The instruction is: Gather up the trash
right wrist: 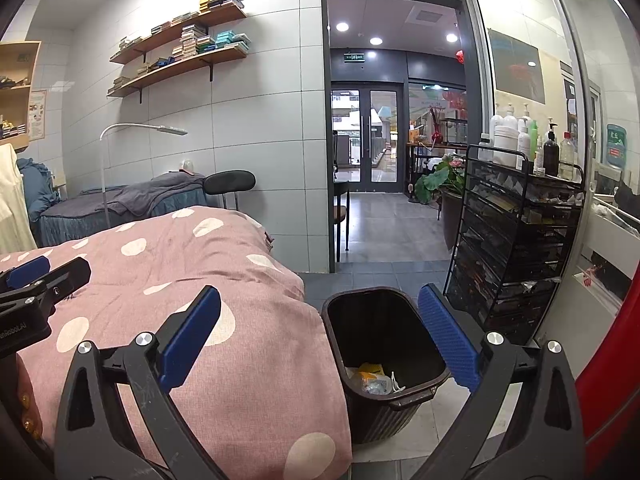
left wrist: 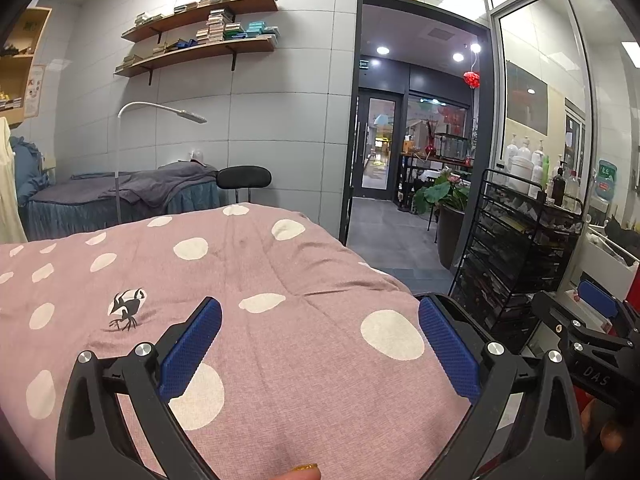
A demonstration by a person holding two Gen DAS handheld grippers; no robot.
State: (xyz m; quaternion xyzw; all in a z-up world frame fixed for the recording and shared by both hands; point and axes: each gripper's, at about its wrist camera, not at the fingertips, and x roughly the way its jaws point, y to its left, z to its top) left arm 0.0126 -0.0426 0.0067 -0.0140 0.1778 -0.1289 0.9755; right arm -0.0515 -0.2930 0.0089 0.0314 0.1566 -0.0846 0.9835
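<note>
While both grippers hang spread and empty, trash [right wrist: 374,380] lies in bin [right wrist: 404,398]; pink bedspread [left wrist: 280,280] shows no litter; task judged near done.

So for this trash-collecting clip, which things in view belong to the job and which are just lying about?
Job:
- black trash bin on the floor beside the bed
- wrappers at its bottom
- left tongs, open and empty
- right tongs, open and empty

Lying about:
- pink polka-dot quilt
- black wire cart of bottles
- wall shelves
- floor lamp
- potted plant
</note>
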